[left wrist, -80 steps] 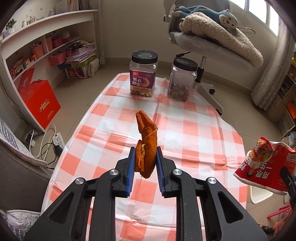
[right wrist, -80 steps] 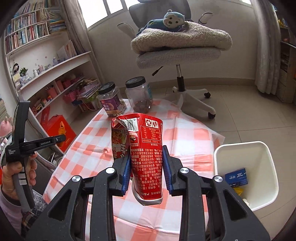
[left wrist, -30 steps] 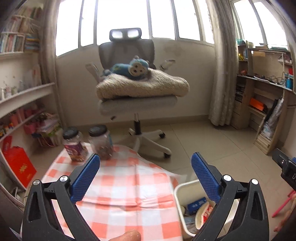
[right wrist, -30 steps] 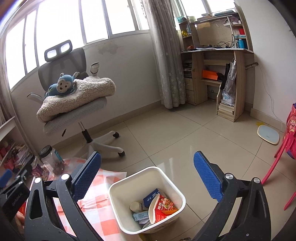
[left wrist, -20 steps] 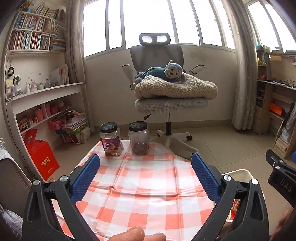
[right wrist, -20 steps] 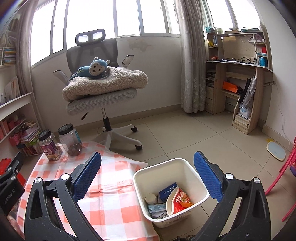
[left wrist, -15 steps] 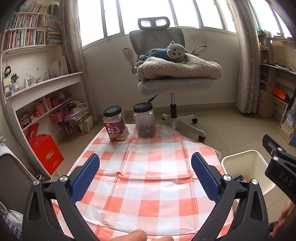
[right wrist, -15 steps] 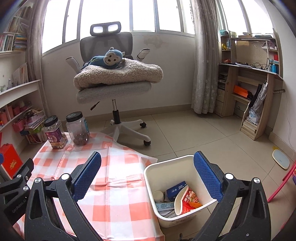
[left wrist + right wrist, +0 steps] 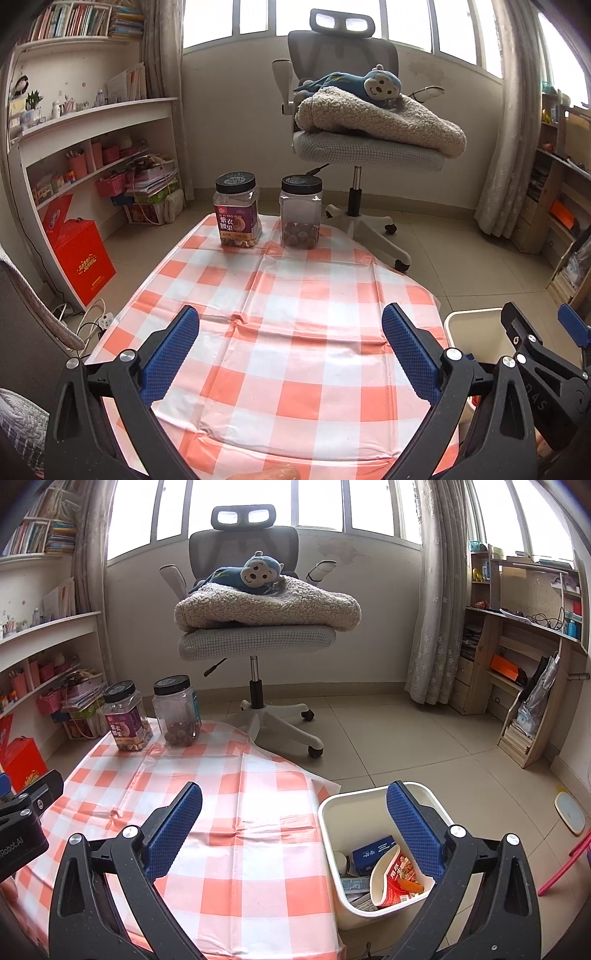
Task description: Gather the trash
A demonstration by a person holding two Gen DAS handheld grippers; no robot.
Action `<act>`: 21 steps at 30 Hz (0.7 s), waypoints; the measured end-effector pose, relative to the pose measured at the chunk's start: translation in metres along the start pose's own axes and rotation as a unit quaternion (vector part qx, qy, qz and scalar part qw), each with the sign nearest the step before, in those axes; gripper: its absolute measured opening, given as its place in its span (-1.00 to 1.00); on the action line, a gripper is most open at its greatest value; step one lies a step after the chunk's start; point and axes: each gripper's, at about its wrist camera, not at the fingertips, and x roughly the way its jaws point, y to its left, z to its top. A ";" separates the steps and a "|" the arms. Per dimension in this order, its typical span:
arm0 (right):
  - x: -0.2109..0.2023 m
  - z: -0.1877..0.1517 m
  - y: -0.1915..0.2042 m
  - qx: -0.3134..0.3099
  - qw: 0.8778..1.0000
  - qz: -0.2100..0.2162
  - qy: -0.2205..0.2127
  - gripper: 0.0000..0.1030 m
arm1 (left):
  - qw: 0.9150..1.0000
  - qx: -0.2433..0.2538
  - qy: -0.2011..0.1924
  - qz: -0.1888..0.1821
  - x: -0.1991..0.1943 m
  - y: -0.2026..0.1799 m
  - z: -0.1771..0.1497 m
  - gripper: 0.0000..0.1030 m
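The white trash bin (image 9: pixel 332 812) stands on the floor right of the table and holds a red cup-noodle container (image 9: pixel 395 878), a blue box (image 9: pixel 373 851) and other scraps. Its rim also shows in the left wrist view (image 9: pixel 472 317). My left gripper (image 9: pixel 291 350) is open and empty above the checkered tablecloth (image 9: pixel 295 295). My right gripper (image 9: pixel 293 830) is open and empty, over the table's right edge and the bin. The right gripper's body shows at the right of the left wrist view (image 9: pixel 539 369).
Two black-lidded jars stand at the table's far end: a labelled nut jar (image 9: pixel 236 212) and a clear jar (image 9: pixel 300 214). An office chair (image 9: pixel 255 638) with a blanket and plush monkey is behind. Shelves (image 9: pixel 92 147) are left; a wooden bookcase (image 9: pixel 524 686) is right.
Earlier my left gripper held an orange peel and my right a red noodle cup; both are now open and empty. The cup lies in the bin. Both views have swung back toward the table.
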 end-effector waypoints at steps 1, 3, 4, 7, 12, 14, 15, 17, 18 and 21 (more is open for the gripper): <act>0.000 0.000 0.000 -0.001 1.000 0.001 0.001 0.86 | 1.000 -0.001 0.002 0.000 0.001 0.000 0.000 0.87; 0.001 0.000 0.000 0.000 1.000 0.003 0.004 0.86 | 1.000 0.002 0.002 0.004 0.000 -0.001 0.000 0.87; 0.002 0.000 0.000 0.001 1.000 0.004 0.006 0.86 | 1.000 0.004 0.002 0.006 0.000 -0.002 -0.001 0.87; 0.003 0.000 -0.001 0.004 1.000 0.006 0.009 0.86 | 1.000 0.008 0.005 0.007 0.000 -0.004 -0.002 0.87; 0.004 -0.001 -0.001 0.004 1.000 0.008 0.011 0.86 | 1.000 0.007 0.006 0.012 0.000 -0.005 -0.002 0.87; 0.004 -0.001 0.000 0.003 1.000 0.008 0.011 0.86 | 1.000 0.004 0.007 0.013 0.001 -0.004 -0.001 0.87; 0.005 -0.002 0.001 0.002 1.000 0.008 0.011 0.86 | 1.000 0.002 0.008 0.012 0.001 -0.003 -0.001 0.87; 0.006 -0.002 0.001 0.002 1.000 0.010 0.013 0.86 | 1.000 0.001 0.009 0.012 0.001 -0.002 -0.001 0.87; 0.007 -0.002 0.001 0.002 1.000 0.011 0.014 0.86 | 1.000 0.001 0.009 0.012 0.001 -0.002 -0.001 0.87; 0.007 -0.002 0.001 0.004 1.000 0.013 0.016 0.86 | 1.000 0.001 0.010 0.011 0.001 -0.002 -0.001 0.87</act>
